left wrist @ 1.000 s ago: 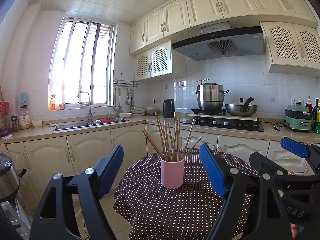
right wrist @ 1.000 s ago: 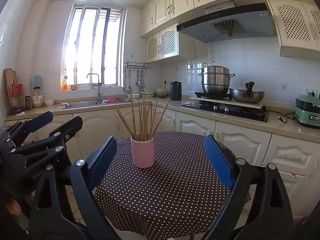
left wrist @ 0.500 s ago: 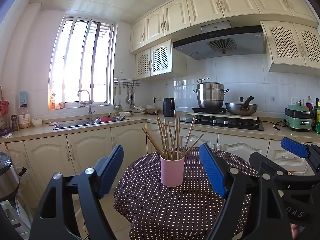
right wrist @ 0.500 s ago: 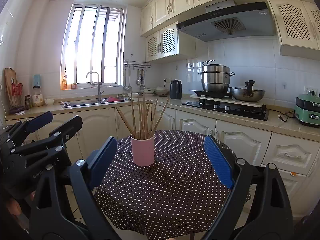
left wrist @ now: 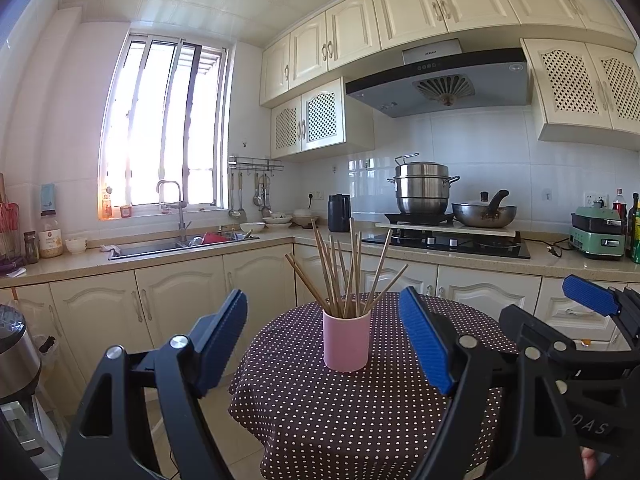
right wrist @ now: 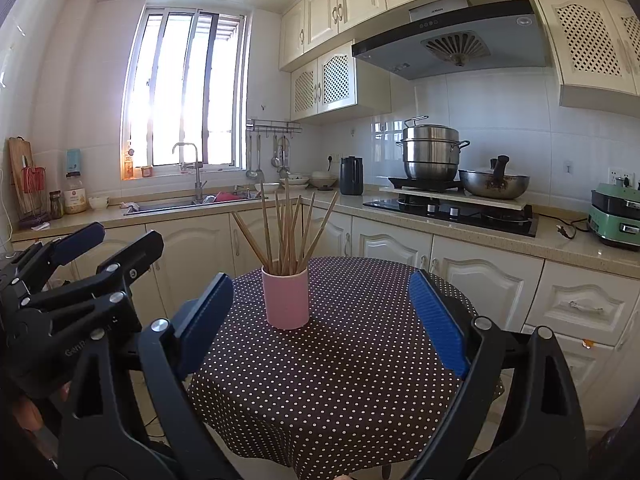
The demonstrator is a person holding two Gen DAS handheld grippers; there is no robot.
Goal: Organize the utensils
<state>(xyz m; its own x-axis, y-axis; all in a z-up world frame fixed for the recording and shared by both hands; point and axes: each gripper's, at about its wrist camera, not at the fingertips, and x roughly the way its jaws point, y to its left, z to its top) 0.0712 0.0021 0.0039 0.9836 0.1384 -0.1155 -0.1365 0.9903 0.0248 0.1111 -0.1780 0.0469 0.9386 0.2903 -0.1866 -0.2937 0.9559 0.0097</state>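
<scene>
A sunlit kitchen with cream cabinets, and in front of it a round tabletop (left wrist: pixel 360 412) under a dark polka-dot cloth. On it stands one pink cup (left wrist: pixel 346 340), upright, well in from the edge, and inside it a bundle of wooden chopsticks (left wrist: pixel 347 276) fanning out, tips splayed left and right. Nothing else lies on the cloth that I can see.

Both sets of tongs hang short of the cup and grip nothing: left tongs (left wrist: pixel 324 344) spread wide with the cup framed between them, right tongs (right wrist: pixel 320 320) just as wide.

So which step is this? The chopsticks already sit gathered in the cup, which fits a finished tidy; it fits just as well a bundle waiting to be sorted out. The pictures don't settle it.
</scene>
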